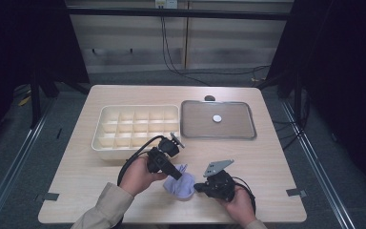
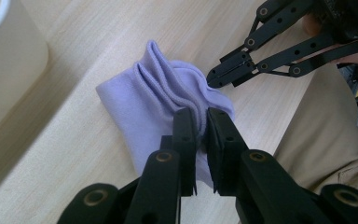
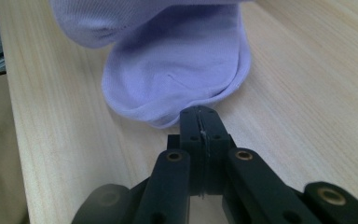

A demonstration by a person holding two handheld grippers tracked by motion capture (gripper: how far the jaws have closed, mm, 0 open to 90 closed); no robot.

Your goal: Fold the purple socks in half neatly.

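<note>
The lilac sock (image 1: 180, 185) lies bunched on the wooden table (image 1: 267, 162), well in front of the compartment box (image 1: 136, 129) toward the person. It looks light, soft and limp, so it should sag from any single grip; the ribbed cuff folds seem the firmest hold. The left gripper (image 2: 200, 122) pinches a fold of those ridges between nearly closed jaws. The right gripper (image 3: 199, 122) has its jaws pressed together at the sock's rounded edge, possibly nipping the hem.
</note>
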